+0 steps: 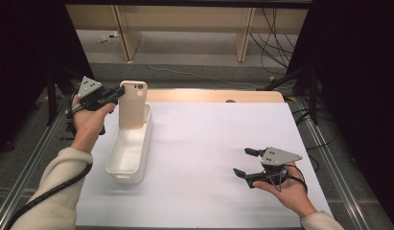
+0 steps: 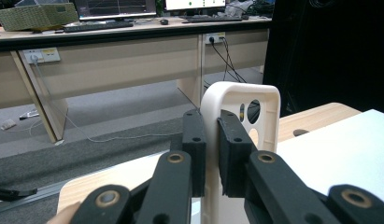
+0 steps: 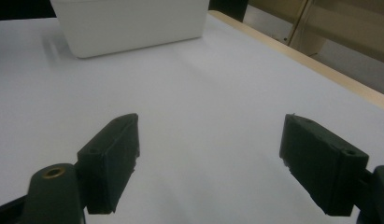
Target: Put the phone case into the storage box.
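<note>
A cream phone case (image 1: 133, 104) stands upright over the far end of a long white bin (image 1: 119, 166) at the table's left. My left gripper (image 1: 121, 91) is shut on the case's left edge near its top. In the left gripper view the two black jaws pinch the case's side wall (image 2: 211, 154), and the camera cutout (image 2: 253, 111) shows beyond them. My right gripper (image 1: 243, 163) hovers low over the white table at the right, open, with nothing between its pads (image 3: 112, 161).
The white bin's side (image 3: 129, 23) shows far ahead in the right gripper view. The table's wooden far edge (image 1: 214, 95) has a small hole. Beyond it are desk legs and floor cables (image 1: 276, 43). Metal rails run along both table sides.
</note>
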{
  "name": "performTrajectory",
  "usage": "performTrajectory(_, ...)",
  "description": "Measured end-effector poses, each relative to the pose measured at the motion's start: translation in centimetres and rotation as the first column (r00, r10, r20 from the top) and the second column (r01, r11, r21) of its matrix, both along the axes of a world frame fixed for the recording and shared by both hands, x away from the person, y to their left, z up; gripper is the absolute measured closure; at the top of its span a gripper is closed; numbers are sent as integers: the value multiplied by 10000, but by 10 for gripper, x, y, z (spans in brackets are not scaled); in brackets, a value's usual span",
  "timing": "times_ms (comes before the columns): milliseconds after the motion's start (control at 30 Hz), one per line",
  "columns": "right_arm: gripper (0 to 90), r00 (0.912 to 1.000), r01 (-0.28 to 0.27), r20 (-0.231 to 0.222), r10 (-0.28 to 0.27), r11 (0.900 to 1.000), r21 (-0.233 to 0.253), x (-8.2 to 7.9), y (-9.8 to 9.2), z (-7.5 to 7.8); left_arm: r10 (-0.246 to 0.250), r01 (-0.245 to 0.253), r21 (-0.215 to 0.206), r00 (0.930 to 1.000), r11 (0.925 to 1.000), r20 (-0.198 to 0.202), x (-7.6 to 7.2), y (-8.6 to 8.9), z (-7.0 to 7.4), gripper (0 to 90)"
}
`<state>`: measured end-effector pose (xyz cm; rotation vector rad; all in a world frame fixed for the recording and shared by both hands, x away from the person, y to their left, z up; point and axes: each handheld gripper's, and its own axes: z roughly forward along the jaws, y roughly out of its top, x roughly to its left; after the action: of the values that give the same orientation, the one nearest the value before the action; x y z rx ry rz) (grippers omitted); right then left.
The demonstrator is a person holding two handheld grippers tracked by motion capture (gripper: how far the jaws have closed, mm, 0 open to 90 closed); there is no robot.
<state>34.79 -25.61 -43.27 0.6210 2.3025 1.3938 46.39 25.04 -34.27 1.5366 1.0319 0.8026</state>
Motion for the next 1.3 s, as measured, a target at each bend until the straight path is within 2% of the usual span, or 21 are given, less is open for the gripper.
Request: performTrajectory(1300, 212, 10000, -13, -19, 13, 10000, 6, 0, -1, 0, 35, -34, -63, 9999, 10000, 110, 10, -2, -4, 822)
